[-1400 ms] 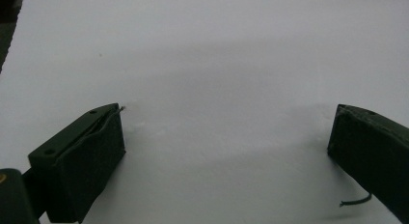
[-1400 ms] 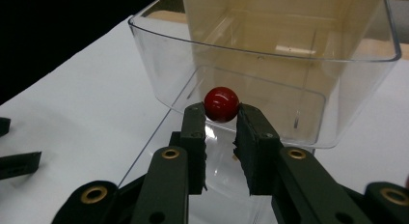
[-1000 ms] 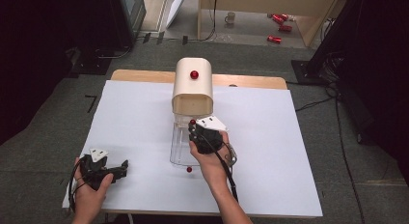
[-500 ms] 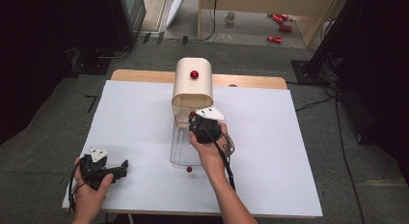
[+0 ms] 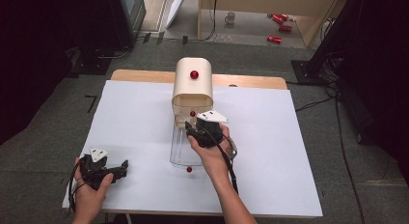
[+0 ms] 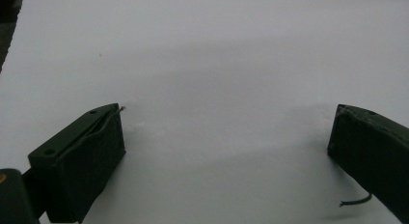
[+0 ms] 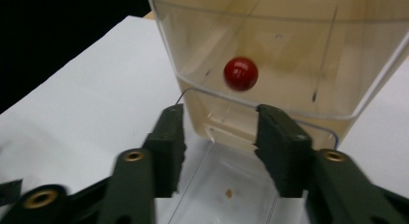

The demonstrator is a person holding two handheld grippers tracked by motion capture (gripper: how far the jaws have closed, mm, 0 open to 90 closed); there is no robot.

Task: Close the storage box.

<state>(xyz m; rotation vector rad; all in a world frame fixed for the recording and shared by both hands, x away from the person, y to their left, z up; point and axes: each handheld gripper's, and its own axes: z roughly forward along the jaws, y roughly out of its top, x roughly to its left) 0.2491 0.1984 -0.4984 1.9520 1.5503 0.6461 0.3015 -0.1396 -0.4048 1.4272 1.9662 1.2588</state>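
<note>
Drawer (image 5: 185, 147) of clear plastic lies pulled out of the cream cabinet (image 5: 193, 86) toward 6 o'clock on the white tabletop (image 5: 289, 175), its own red knob (image 5: 189, 169) at the near end. A second clear drawer (image 7: 289, 64) sits in the cabinet mouth with a red knob (image 7: 240, 73) on its front. Judged from this, the work looks partway along: one drawer is drawn well out, and whether it is to be lifted free or pushed back home is left to do.

Right gripper (image 7: 219, 137) hovers over the far end of the pulled drawer, pointing at 12 o'clock toward the cabinet; its jaws stand moderately apart, straddling the drawer's rim, with nothing clamped, and I cannot tell if they touch the plastic.

Left gripper (image 6: 226, 137) rests at 8 o'clock near the tabletop's corner, jaws spread wide over bare white surface, holding nothing
</note>
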